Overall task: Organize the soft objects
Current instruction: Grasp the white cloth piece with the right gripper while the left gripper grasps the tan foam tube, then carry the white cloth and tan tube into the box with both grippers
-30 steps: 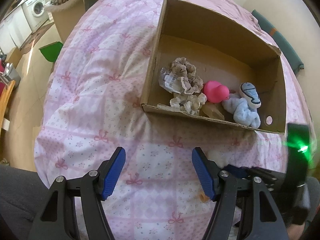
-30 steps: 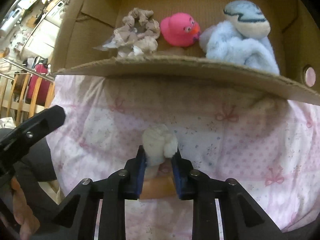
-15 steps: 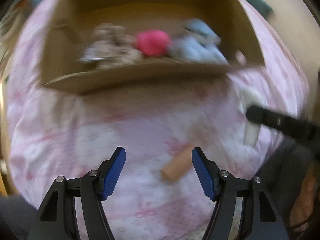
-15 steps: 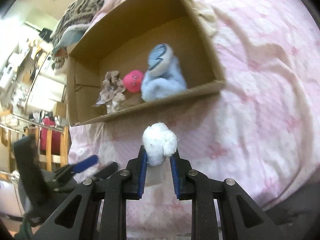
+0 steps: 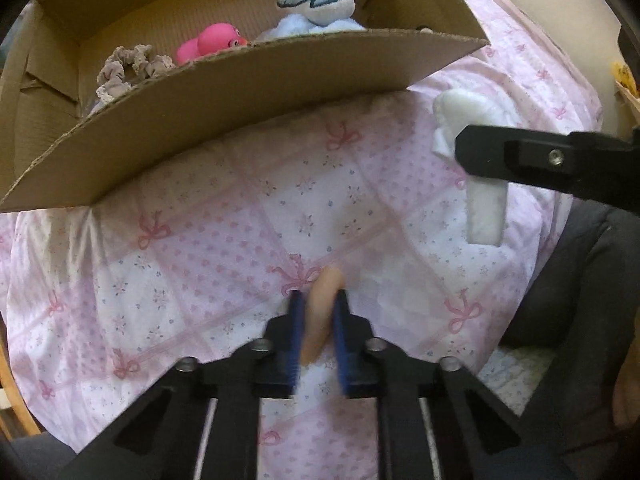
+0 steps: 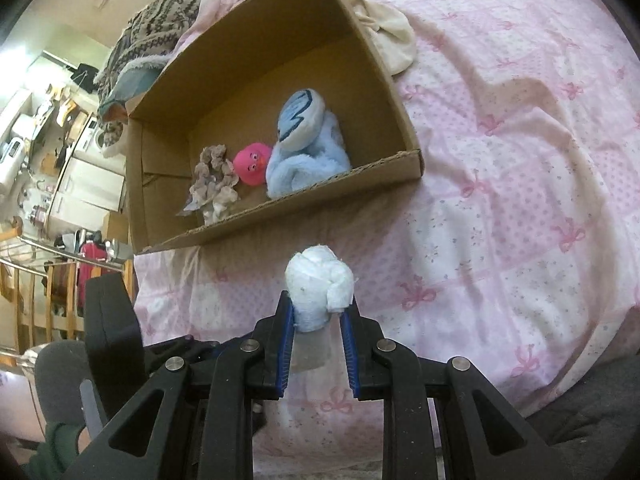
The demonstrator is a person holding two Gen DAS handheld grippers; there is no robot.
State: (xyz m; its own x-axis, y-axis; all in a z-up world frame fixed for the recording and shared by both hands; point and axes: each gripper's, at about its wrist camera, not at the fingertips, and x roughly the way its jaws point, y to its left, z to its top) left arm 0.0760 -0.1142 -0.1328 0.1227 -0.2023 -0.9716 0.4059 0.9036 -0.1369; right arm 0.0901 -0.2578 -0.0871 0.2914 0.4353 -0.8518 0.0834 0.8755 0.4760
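My left gripper [image 5: 317, 300] is shut on a peach-coloured soft stick [image 5: 320, 312] lying on the pink bedspread, in front of the cardboard box [image 5: 248, 92]. My right gripper [image 6: 317, 312] is shut on a white soft bundle [image 6: 320, 284] and holds it above the bedspread, before the box [image 6: 400, 120]; the bundle also shows in the left wrist view [image 5: 468, 116]. In the box lie a blue plush toy [image 6: 308, 148], a pink rubber duck [image 6: 252, 162] and a beige scrunchie [image 6: 214, 176].
The pink quilted bedspread [image 6: 520, 200] covers the bed. A cream cloth [image 6: 388, 40] lies behind the box. A patterned blanket [image 6: 156, 28] is heaped at the far end. Kitchen furniture and chairs stand left of the bed [image 6: 48, 200].
My left gripper went from open to shut on the peach stick. My right gripper lifted the white bundle off the bedspread and pulled back from the box.
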